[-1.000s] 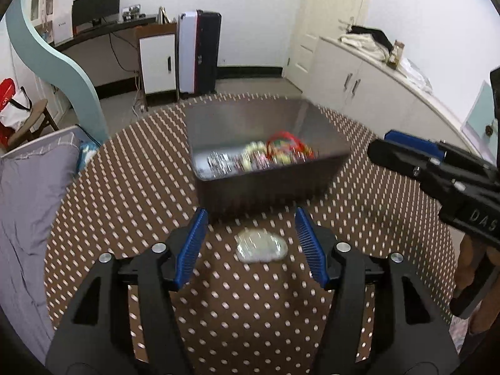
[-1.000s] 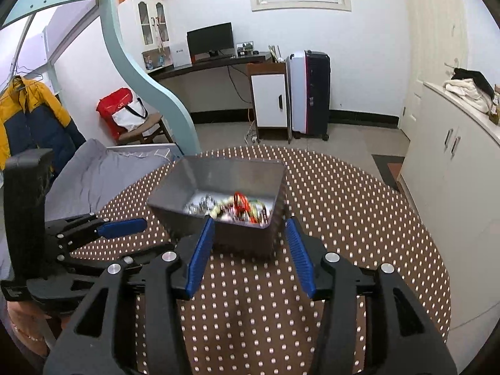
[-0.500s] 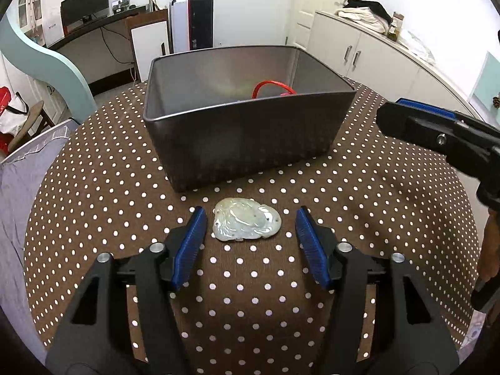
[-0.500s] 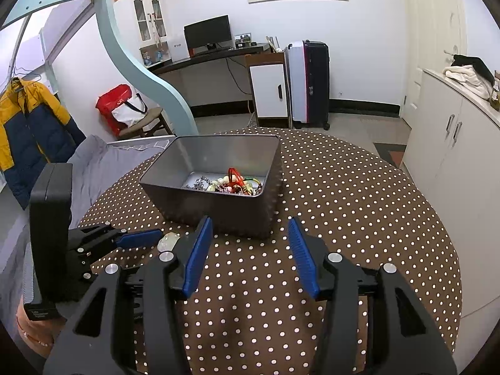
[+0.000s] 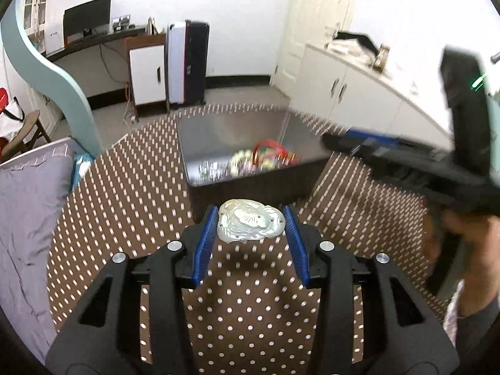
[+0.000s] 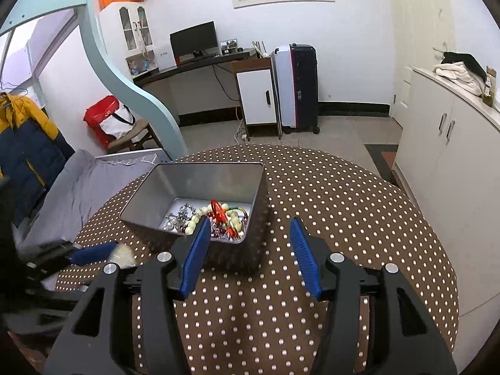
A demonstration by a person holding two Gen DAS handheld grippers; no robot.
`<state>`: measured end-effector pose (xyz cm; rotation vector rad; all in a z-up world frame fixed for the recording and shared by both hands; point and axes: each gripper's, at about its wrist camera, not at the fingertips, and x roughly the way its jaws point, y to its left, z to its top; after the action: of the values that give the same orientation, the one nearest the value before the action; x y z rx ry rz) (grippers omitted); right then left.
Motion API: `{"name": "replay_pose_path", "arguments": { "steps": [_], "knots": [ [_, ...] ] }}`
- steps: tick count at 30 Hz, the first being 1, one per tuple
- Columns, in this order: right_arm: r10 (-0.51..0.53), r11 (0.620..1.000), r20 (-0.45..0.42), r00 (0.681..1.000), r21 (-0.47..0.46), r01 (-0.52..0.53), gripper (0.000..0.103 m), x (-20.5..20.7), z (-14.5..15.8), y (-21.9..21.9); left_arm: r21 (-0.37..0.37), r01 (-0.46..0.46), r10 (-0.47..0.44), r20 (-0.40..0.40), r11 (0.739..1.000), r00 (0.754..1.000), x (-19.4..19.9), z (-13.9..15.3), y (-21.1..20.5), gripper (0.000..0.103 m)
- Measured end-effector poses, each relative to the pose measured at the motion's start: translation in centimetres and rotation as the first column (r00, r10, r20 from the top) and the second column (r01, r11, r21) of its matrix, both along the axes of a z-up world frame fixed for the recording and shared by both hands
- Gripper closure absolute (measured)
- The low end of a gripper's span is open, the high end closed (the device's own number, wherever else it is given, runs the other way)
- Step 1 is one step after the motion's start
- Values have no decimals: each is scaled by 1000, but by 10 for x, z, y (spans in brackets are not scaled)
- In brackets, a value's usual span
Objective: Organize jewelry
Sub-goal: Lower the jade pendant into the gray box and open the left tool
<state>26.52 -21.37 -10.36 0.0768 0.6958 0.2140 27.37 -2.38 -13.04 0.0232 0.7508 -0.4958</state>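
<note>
A pale carved pendant (image 5: 250, 223) hangs a little above the dotted table, with my left gripper (image 5: 250, 215) shut on it, both blue pads pressing its sides. Its shadow falls on the cloth below. Just beyond stands the grey metal box (image 5: 237, 184), holding pearl beads, a red bangle and silver pieces (image 6: 215, 218). From the right wrist view the box (image 6: 200, 168) is straight ahead, and the pendant (image 6: 125, 254) shows at the lower left beside it. My right gripper (image 6: 250, 223) stands open near the box's front corner, with nothing between its fingers.
The round table (image 6: 343, 218) has a brown cloth with white dots. A person's hand (image 5: 468, 237) holds the right gripper at the right edge. A grey cushion (image 5: 28, 218) lies left of the table, white cabinets (image 6: 443, 156) to the right.
The left jaws closed on the pendant and raised it off the cloth. The left view pulled back up from the box. The right gripper barely shifted.
</note>
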Motion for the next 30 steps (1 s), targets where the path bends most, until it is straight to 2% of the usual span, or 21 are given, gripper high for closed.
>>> {"name": "replay_pose_path", "arguments": {
  "steps": [5, 9, 11, 15, 25, 29, 30],
  "knots": [
    [-1, 1000, -43, 999, -31, 0, 75, 18, -6, 5, -9, -8, 8, 25, 1000, 1000, 21, 22, -1, 61],
    [8, 999, -69, 998, -50, -12, 92, 25, -13, 7, -7, -7, 7, -13, 1000, 1000, 50, 23, -8, 60],
    [9, 998, -63, 998, -57, -13, 95, 24, -13, 7, 6, -6, 6, -30, 1000, 1000, 59, 21, -11, 60],
    [10, 996, -58, 998, -88, -15, 95, 23, -13, 10, 2, 9, -9, -78, 1000, 997, 78, 14, -21, 60],
    [14, 996, -61, 998, -86, -19, 95, 24, -14, 8, 9, 16, -14, -195, 1000, 981, 101, -12, -44, 60],
    [14, 996, -63, 998, -85, -19, 95, 24, -13, 9, 18, 17, -13, -187, 1000, 982, 100, -13, -50, 59],
    [13, 996, -63, 998, -82, -18, 95, 24, -13, 9, 12, 16, -14, -190, 1000, 982, 99, -13, -49, 54]
  ]
}}
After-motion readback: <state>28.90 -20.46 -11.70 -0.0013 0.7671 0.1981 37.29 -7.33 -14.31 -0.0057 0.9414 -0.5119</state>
